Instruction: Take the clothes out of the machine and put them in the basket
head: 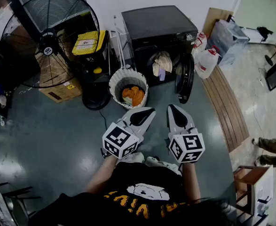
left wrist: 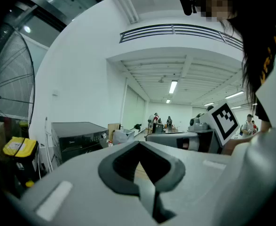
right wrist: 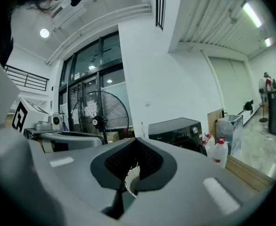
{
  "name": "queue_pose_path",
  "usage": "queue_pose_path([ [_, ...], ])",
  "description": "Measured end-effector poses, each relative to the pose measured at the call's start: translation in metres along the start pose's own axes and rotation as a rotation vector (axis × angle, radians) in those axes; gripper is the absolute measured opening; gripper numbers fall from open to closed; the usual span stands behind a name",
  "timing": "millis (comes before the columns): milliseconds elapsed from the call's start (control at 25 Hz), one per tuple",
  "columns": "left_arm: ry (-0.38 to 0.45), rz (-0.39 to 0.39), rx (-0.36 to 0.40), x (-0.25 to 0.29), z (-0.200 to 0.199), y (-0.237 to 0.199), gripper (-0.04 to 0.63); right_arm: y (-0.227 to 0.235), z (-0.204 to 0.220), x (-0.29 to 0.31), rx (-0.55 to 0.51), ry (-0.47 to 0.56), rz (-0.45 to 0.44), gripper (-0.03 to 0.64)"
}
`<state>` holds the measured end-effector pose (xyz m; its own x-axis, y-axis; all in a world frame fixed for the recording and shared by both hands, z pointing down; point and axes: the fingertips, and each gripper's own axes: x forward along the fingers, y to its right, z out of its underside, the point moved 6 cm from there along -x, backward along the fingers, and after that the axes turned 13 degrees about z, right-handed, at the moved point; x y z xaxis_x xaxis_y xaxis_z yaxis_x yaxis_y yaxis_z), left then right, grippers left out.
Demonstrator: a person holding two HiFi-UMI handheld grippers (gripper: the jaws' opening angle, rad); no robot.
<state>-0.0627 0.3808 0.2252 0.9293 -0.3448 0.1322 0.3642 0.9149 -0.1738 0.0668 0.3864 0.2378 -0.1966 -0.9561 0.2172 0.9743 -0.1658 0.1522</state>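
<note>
The black washing machine [head: 159, 32] stands at the back with its round door [head: 185, 78] swung open to the right. Light clothes [head: 162, 63] hang out of the drum opening. Left of it sits the white basket [head: 115, 81], with orange clothes [head: 133, 95] inside. My left gripper [head: 149, 110] and right gripper [head: 171, 108] are side by side in front of me, both pointing toward the machine and short of the basket. Each is shut with nothing held. The machine [left wrist: 75, 136] shows far ahead in the left gripper view and the machine [right wrist: 177, 128] in the right gripper view.
A large black floor fan [head: 51, 39] stands at the left, with a yellow-lidded box [head: 87, 42] and a cardboard box [head: 61, 91] near it. Detergent bottles [head: 207, 60] and a clear bin [head: 227, 36] are right of the machine. Wooden boards [head: 230, 108] lie along the floor at right.
</note>
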Motion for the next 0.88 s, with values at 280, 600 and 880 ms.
queue_pose_path([
  [280, 0.008, -0.043, -0.01, 0.018, 0.005, 0.018, 0.0, 0.029, 0.007, -0.015, 0.026, -0.009, -0.025, 0.018],
  [600, -0.03, -0.073, -0.01, 0.036, 0.018, 0.041, 0.0, 0.053, 0.022, -0.027, 0.051, -0.017, -0.059, 0.018],
  [880, -0.074, -0.096, 0.034, 0.041, 0.008, 0.041, 0.0, 0.057, 0.018, -0.02, 0.084, -0.002, -0.086, 0.018],
])
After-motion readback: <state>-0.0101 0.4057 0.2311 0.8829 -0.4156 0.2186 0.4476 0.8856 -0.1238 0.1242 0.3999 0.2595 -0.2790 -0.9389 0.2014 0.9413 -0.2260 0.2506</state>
